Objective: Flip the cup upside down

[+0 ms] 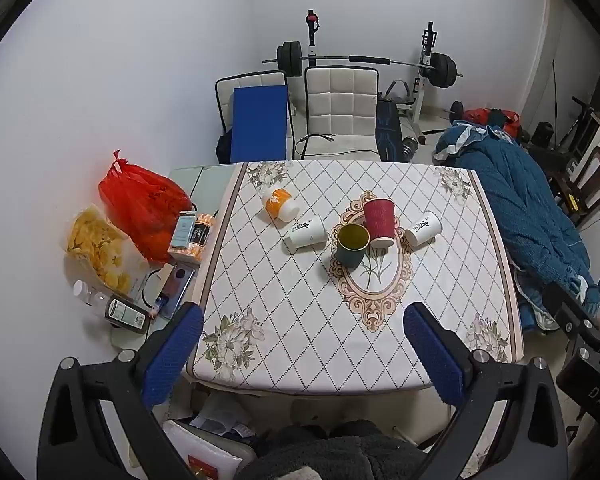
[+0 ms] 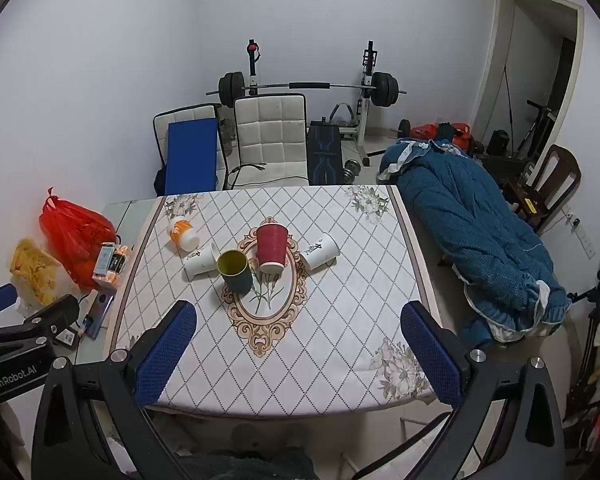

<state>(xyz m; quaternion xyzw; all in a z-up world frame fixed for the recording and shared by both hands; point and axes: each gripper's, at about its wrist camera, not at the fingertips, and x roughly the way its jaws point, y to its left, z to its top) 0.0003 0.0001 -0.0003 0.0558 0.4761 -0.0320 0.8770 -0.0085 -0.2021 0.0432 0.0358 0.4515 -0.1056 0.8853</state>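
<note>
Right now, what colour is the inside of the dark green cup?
Yellow-gold inside the dark green cup, clearest in the right wrist view.

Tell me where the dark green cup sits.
The dark green cup stands upright near the table's middle in both views, just left of the upside-down red cup, on the tablecloth's oval emblem.

Both wrist cams high, well back, facing fwd; shared table (image 1: 284, 320) w/ cups.
</note>
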